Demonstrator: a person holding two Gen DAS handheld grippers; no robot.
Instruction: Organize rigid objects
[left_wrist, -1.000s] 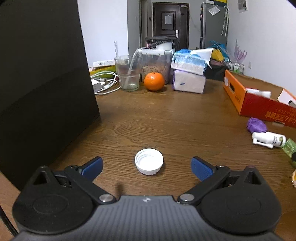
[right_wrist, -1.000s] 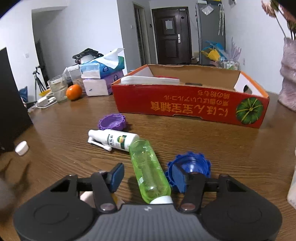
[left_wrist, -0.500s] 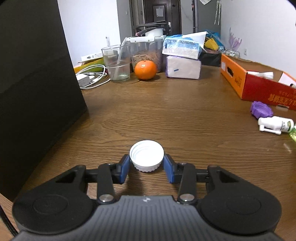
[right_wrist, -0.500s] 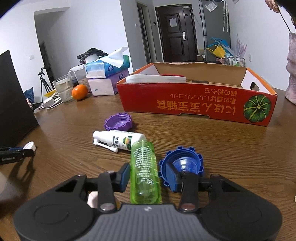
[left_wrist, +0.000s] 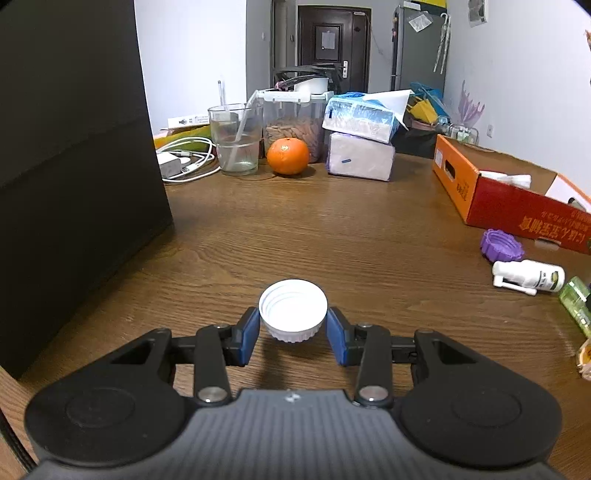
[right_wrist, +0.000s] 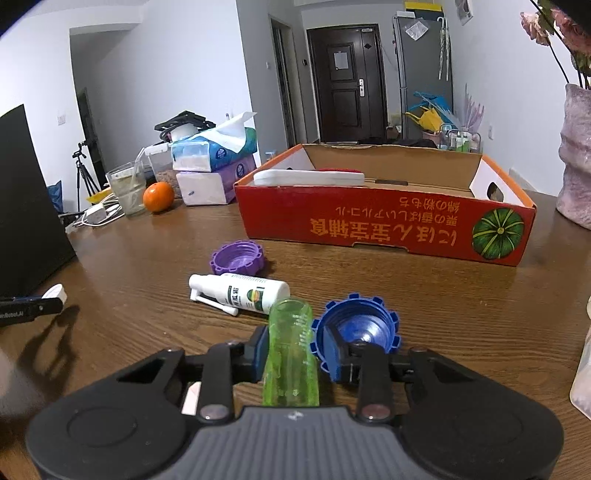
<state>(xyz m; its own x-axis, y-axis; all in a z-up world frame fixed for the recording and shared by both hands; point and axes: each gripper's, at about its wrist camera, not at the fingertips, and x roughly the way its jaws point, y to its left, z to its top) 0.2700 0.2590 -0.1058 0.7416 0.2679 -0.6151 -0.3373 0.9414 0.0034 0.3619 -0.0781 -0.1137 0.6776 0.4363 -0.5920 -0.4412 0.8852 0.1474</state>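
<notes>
In the left wrist view my left gripper (left_wrist: 293, 325) is shut on a white screw cap (left_wrist: 293, 308), open side up, just above the wooden table (left_wrist: 332, 229). My right gripper (right_wrist: 293, 347) is closing on a clear green bottle (right_wrist: 290, 325); both pads press on its sides and the bottle points away from me. A blue toothed cap (right_wrist: 360, 328) lies right beside the right finger. Ahead lie a white spray bottle (right_wrist: 243, 293) and a purple cap (right_wrist: 237, 257). A red cardboard box (right_wrist: 384, 229) stands open behind them.
A tall black box (left_wrist: 74, 184) walls off the left side. At the far end stand a glass (left_wrist: 236, 147), an orange (left_wrist: 288, 155), stacked tissue packs (left_wrist: 360, 140) and a charger with cables (left_wrist: 181, 162). A pink vase (right_wrist: 576, 155) stands at the right.
My left gripper went from wide open to shut on the white cap. The right jaws narrowed onto the green bottle, whose far end has tipped up and swung straighter between the fingers.
</notes>
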